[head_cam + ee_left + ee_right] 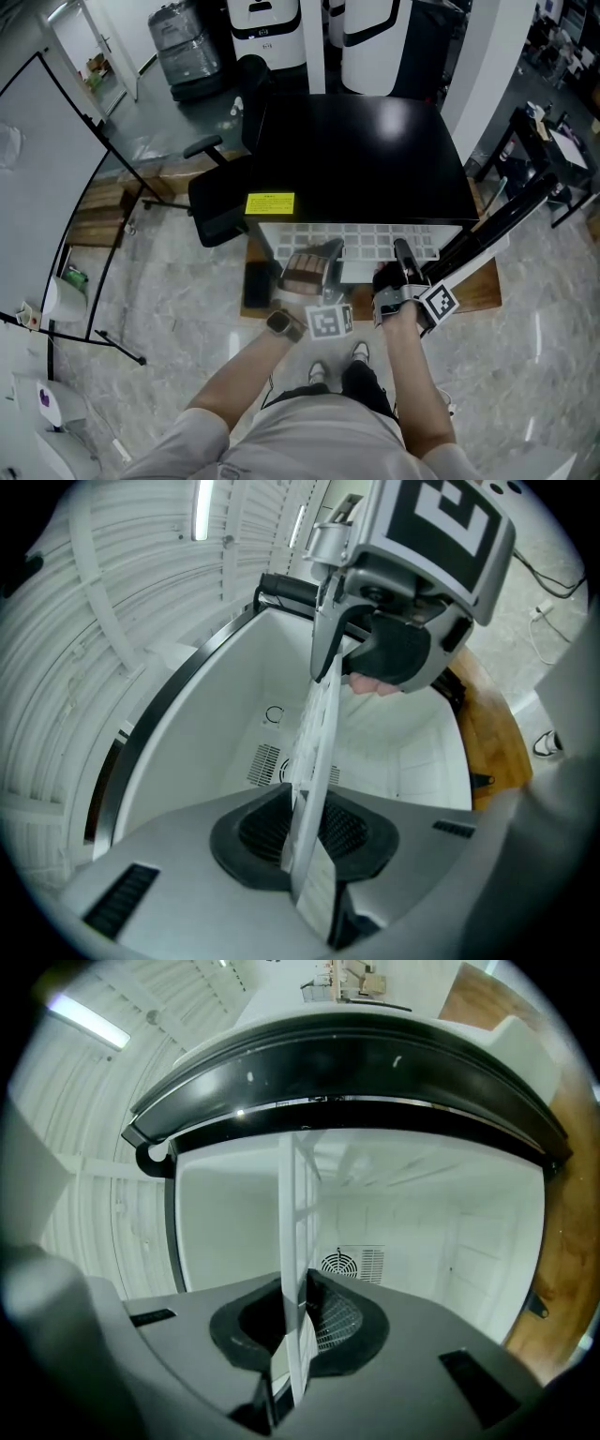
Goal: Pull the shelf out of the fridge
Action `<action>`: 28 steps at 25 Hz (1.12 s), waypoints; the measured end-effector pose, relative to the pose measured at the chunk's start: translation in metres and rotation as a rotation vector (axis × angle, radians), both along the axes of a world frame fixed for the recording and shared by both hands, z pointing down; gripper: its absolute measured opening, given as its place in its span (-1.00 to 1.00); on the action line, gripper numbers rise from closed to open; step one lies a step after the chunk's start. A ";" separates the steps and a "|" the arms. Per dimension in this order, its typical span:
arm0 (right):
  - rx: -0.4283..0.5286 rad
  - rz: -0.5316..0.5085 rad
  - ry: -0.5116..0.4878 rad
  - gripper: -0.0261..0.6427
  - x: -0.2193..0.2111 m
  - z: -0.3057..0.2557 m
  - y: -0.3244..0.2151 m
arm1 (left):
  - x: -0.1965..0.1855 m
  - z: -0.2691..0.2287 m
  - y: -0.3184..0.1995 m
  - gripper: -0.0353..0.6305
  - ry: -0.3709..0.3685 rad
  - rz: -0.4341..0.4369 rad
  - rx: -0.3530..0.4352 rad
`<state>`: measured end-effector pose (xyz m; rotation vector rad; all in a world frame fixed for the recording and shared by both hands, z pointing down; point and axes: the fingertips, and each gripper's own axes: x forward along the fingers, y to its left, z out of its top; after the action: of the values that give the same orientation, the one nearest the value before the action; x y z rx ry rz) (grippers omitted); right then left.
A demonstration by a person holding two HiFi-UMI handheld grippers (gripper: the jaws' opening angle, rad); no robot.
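Nearest, the left gripper (307,850) pinches the front edge of the white grid shelf (314,733) between its pads. The right gripper (292,1335) is clamped on the same edge just beside it. The shelf sticks partway out of the open black-topped mini fridge (366,150), whose white interior has a round fan vent (352,1265) on the back wall. A black office chair (220,202) stands at the fridge's left.

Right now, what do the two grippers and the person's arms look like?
Both the left gripper and right gripper have smooth grey jaws with black ribbed pads. Each carries a marker cube with black-and-white squares. The person wears a watch on the left wrist and pale short sleeves.
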<state>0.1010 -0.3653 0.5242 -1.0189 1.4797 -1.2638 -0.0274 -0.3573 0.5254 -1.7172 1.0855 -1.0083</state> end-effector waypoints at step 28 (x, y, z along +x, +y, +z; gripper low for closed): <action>0.015 -0.025 -0.034 -0.79 -0.002 -0.004 0.097 | -0.001 -0.002 0.097 -0.73 0.003 0.006 0.009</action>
<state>0.0988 -0.2683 0.5199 -0.9675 1.4778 -1.2800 -0.0286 -0.2599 0.5231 -1.7141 1.0842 -0.9961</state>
